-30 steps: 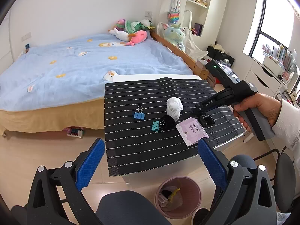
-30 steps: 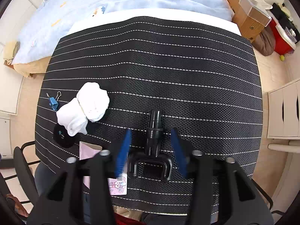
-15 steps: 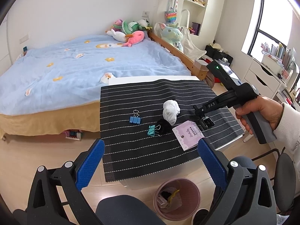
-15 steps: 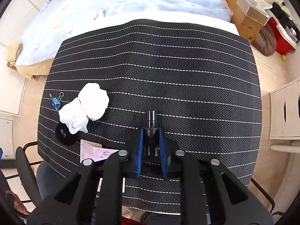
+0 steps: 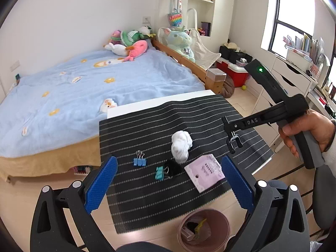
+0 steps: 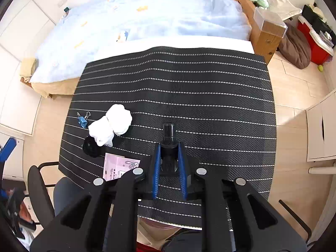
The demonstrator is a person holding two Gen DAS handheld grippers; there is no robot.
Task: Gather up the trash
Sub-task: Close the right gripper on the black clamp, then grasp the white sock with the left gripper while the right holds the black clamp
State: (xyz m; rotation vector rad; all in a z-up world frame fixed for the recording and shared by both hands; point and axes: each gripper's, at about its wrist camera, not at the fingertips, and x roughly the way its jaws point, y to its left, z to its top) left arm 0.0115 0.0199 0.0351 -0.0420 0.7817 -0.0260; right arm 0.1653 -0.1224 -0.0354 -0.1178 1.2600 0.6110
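Note:
My right gripper (image 6: 169, 148) is shut on a small black plastic piece (image 6: 168, 135) and holds it just above the black striped mat (image 6: 199, 88). In the left wrist view that piece (image 5: 233, 142) hangs from the right gripper (image 5: 230, 130), which a hand holds at the right. My left gripper (image 5: 168, 163) is open and empty, back from the mat's near edge. On the mat lie a white crumpled wad (image 5: 181, 147), a pink card (image 5: 204, 172), a black round item (image 5: 173, 166), a blue binder clip (image 5: 139, 161) and a teal binder clip (image 5: 160, 172). A pink trash bin (image 5: 222, 220) stands on the floor below the mat's near edge.
A bed with a blue cover (image 5: 84, 96) runs behind the table. A black chair (image 5: 323, 191) stands at the right, another chair (image 6: 42, 180) at the left of the right wrist view. White drawers (image 6: 323, 130) sit to the right.
The right gripper's jaws closed on the black piece and lifted it off the mat. The left gripper drew back, so the table looks smaller and the bin shows more.

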